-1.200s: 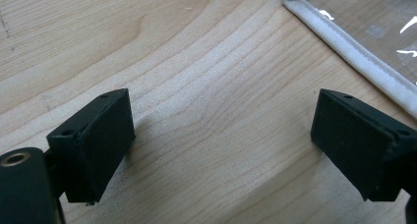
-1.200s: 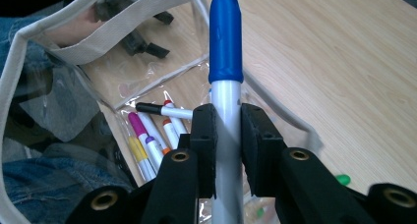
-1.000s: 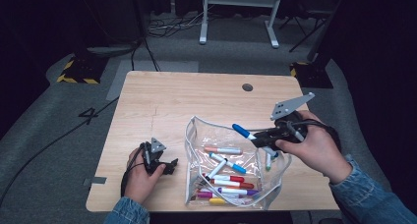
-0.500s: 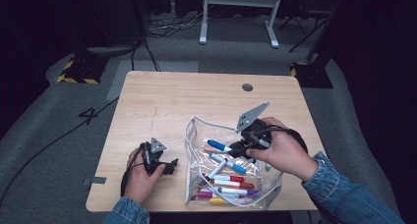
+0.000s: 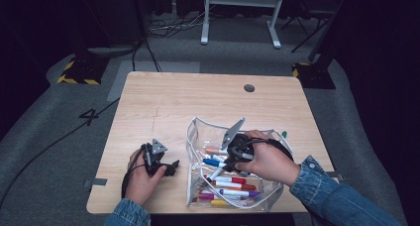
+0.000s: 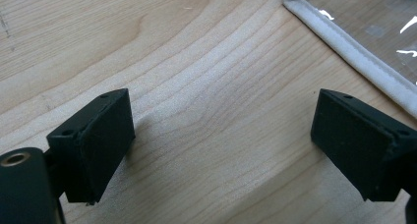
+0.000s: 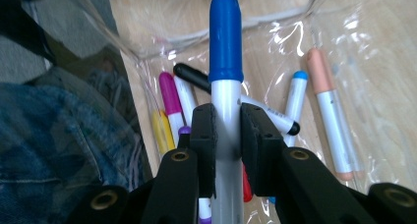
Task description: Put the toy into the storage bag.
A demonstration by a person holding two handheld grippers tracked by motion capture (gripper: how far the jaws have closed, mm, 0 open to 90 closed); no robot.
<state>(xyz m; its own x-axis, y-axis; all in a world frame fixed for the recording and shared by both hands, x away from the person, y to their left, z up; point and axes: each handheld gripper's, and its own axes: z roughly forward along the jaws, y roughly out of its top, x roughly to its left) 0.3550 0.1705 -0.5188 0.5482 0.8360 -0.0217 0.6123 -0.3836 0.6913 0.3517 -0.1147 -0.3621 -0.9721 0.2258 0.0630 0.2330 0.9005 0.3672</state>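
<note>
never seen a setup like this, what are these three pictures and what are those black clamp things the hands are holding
A person sits at a wooden table with a hand-held gripper in each hand; each has two black fingers that pinch things.

The high view looks down from above. The other two come from small cameras riding on the grippers, looking along their fingers.

On the table lies a clear plastic pouch holding coloured markers.

The right gripper is inside the pouch, its fingers shut on a blue-capped marker.

The left gripper rests over bare wood beside the pouch's white edge, fingers wide open, holding nothing.
</note>
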